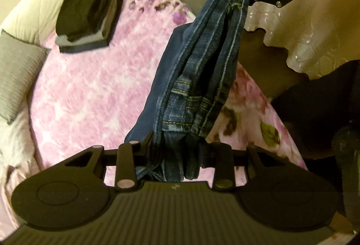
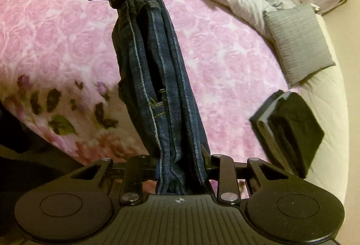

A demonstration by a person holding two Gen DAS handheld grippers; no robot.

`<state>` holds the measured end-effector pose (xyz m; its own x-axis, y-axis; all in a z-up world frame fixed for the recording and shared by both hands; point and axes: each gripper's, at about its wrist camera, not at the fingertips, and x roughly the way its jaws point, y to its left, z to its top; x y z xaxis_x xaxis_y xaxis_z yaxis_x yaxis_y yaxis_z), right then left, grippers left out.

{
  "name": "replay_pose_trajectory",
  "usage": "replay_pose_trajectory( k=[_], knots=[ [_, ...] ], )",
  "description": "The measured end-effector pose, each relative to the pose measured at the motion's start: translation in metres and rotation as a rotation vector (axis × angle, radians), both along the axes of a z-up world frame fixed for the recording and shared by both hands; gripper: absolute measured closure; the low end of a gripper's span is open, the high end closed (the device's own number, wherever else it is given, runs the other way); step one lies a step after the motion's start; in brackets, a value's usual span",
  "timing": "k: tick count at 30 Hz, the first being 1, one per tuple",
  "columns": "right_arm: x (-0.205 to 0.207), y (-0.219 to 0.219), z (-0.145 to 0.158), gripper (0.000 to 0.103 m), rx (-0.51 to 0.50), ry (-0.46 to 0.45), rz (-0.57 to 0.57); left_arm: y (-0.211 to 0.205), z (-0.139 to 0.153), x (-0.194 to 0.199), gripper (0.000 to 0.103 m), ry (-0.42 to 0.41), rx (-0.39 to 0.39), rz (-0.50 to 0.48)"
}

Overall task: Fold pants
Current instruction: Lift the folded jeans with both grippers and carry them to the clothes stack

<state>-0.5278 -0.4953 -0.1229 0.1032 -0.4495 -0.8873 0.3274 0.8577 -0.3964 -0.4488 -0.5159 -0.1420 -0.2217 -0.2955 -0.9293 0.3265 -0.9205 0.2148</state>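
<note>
Here the jeans [image 1: 198, 78] hang bunched in mid-frame above the pink bed [image 1: 90, 91], stretched between the left tool [image 1: 175, 150] and the right tool [image 2: 182, 166], each clenched on one end. To fold cleanly, I'd keep the cloth taut and lower both ends together, level, onto the blanket.

I see the dark blue jeans [image 1: 202, 69] bunched lengthwise into a thick rope, stretched taut in the air above the bed, faded seams showing.
</note>
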Motion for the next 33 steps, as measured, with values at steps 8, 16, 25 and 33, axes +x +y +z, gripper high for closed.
replay_pose_trajectory(
  k=[8, 16, 25, 33],
  knots=[
    [-0.09, -0.051, 0.032, 0.076, -0.042, -0.021, 0.085, -0.048, 0.032, -0.083, 0.072, 0.001, -0.01, 0.052],
    [-0.166, -0.105, 0.066, 0.076, -0.109, -0.012, 0.142, -0.098, 0.061, -0.153, 0.072, 0.035, -0.051, 0.139],
    [-0.204, -0.168, 0.112, 0.076, -0.227, 0.032, 0.102, -0.173, 0.1, -0.19, 0.072, 0.075, -0.165, 0.083],
    [-0.243, -0.273, 0.141, 0.076, -0.341, 0.042, 0.086, -0.27, 0.125, -0.223, 0.072, 0.09, -0.296, 0.094]
  ],
)
